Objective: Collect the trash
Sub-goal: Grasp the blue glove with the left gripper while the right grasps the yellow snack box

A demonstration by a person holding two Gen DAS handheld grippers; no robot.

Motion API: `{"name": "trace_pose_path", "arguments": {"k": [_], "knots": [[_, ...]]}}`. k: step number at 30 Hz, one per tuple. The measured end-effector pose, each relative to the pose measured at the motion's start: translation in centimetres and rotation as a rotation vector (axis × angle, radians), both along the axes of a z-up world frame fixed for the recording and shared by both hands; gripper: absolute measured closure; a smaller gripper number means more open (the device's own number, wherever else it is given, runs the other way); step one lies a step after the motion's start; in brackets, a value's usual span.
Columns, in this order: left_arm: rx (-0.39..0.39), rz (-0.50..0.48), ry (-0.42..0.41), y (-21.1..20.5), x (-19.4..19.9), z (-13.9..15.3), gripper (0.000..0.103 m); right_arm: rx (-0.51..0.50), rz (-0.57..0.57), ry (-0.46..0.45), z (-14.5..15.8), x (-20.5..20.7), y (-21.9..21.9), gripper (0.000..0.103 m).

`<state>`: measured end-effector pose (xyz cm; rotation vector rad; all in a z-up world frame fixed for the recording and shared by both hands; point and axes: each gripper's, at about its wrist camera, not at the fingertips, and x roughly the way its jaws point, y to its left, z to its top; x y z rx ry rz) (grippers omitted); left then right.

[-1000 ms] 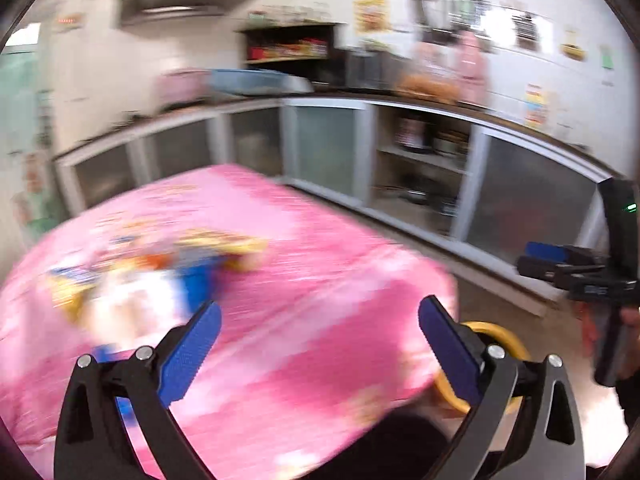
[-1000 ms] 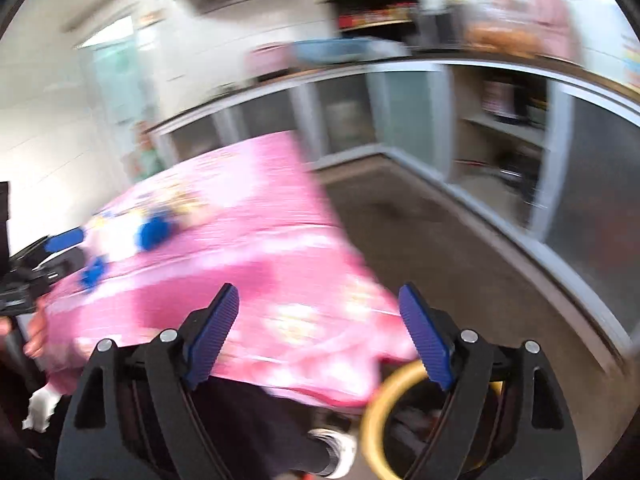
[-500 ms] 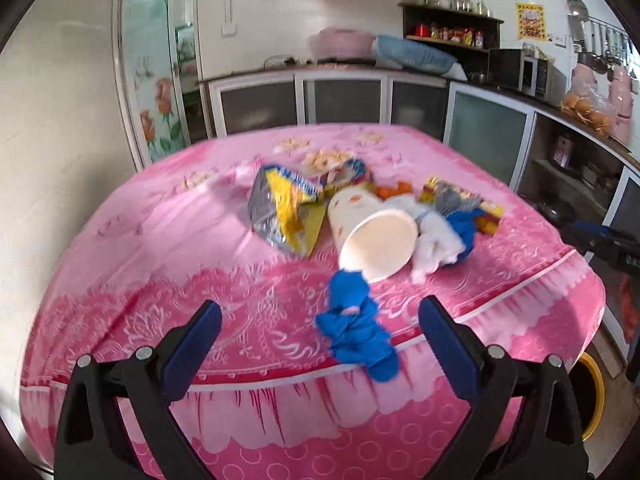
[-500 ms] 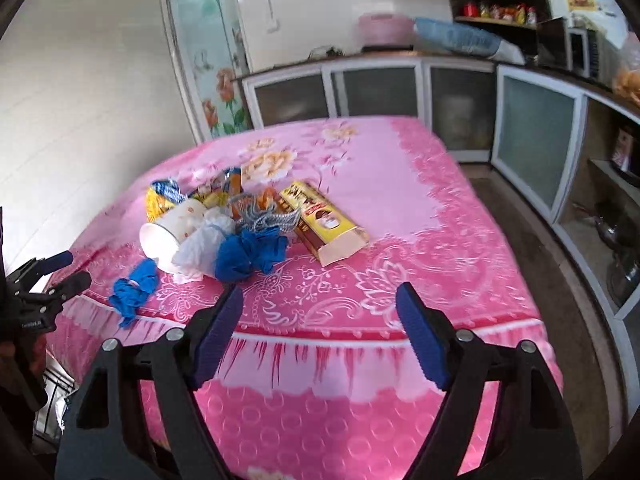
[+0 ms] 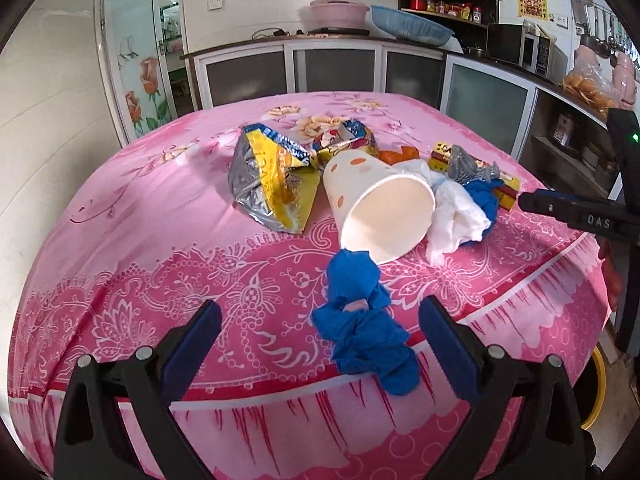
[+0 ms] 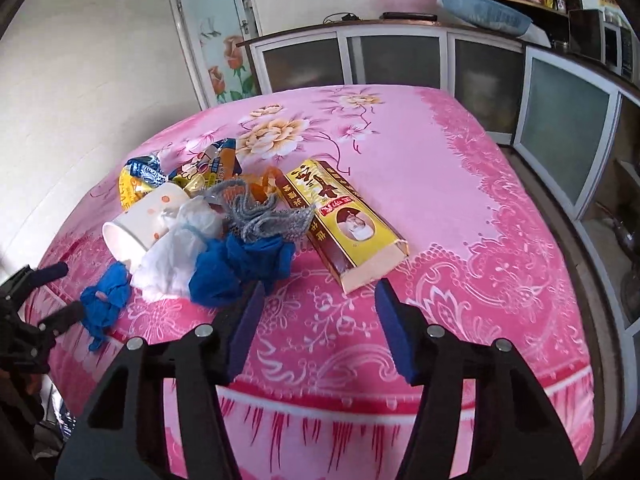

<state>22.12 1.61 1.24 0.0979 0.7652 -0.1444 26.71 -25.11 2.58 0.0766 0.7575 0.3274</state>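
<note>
A heap of trash lies on the pink floral tablecloth [image 5: 160,272]. It holds a tipped paper cup [image 5: 380,204], a yellow foil snack bag [image 5: 272,180], white crumpled tissue [image 5: 456,216], a crumpled blue glove [image 5: 364,328] and a yellow carton [image 6: 344,224]. My left gripper [image 5: 320,344] is open and empty, just short of the blue glove at the table's near edge. My right gripper [image 6: 316,320] is open and empty, in front of the carton and a second blue wad [image 6: 240,268].
Cabinets with frosted doors [image 5: 332,68] run along the back and right walls. A door with flower decals [image 5: 136,56] stands at the left. A yellow-rimmed bin [image 5: 596,392] sits on the floor right of the table. The right gripper shows in the left wrist view [image 5: 580,212].
Both grippers have swung from the floor and cabinets to face the table, then moved closer to the trash heap. Both stay open.
</note>
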Motion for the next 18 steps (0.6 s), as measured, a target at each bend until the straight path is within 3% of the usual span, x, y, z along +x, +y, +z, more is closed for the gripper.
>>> {"name": "trace_pose_path", "arguments": {"k": [7,12,13,14,16,18], "knots": [[-0.021,0.008,0.085,-0.3,2.7,-1.7,0.008,-0.003,0.002,0.038,-1.1,2.5,0.5,0.053],[-0.068,0.010,0.143,-0.3,4.1,-2.8,0.012,0.009,0.007,0.067,-1.8,3.7,0.7,0.066],[-0.065,0.013,0.140,-0.4,4.3,-2.8,0.032,0.009,0.005,0.071,-1.9,3.8,0.8,0.068],[-0.052,0.013,0.141,-0.5,4.4,-2.8,0.039,0.006,0.004,0.075,-2.0,3.9,0.8,0.074],[-0.031,0.010,0.136,-0.7,4.7,-2.8,0.066,0.004,-0.006,0.072,-2.0,4.1,0.8,0.084],[-0.027,0.002,0.139,-1.0,4.8,-2.6,0.078,0.020,-0.009,0.074,-1.9,4.2,0.6,0.090]]}}
